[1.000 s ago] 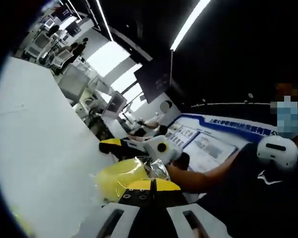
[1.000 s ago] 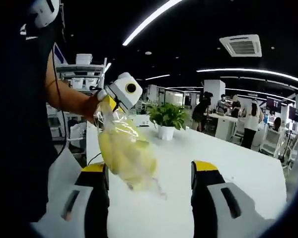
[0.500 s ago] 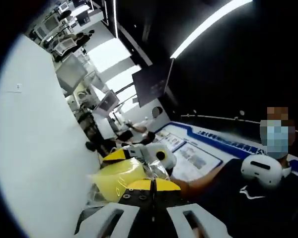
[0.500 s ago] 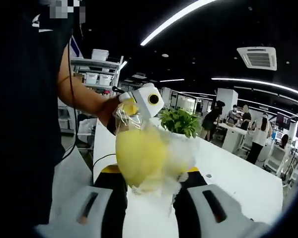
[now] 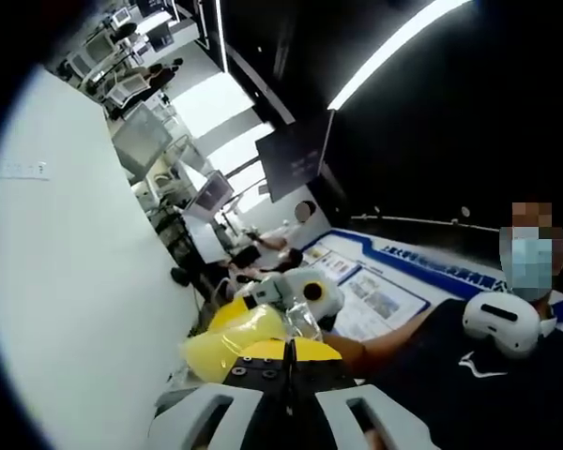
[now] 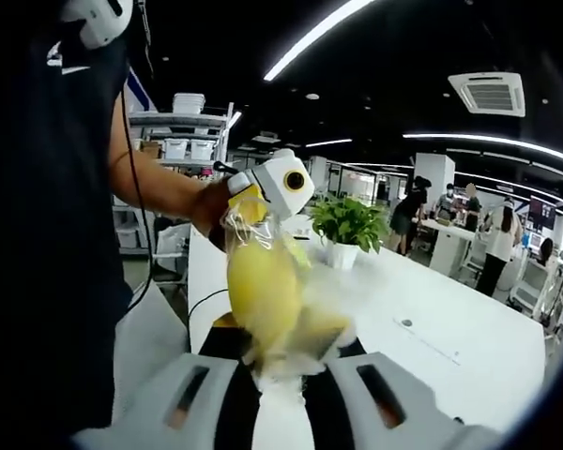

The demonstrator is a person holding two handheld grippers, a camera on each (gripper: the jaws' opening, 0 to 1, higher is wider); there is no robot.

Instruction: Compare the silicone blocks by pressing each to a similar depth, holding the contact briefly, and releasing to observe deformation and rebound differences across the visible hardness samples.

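You hold a yellow block in a clear bag (image 6: 263, 291) in the air over the white table (image 6: 422, 309), between both tongs. Your left gripper (image 6: 249, 208) pinches the bag's top; your right gripper (image 6: 280, 361) clamps its lower end.

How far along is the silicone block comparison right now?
Nothing looks done: no block is pressed or laid out on the white table. In hand: the yellow piece in a clear plastic bag is held up in the air, the left gripper pinching its top and the right gripper closed on its bottom. All pressing, holding and releasing remains.
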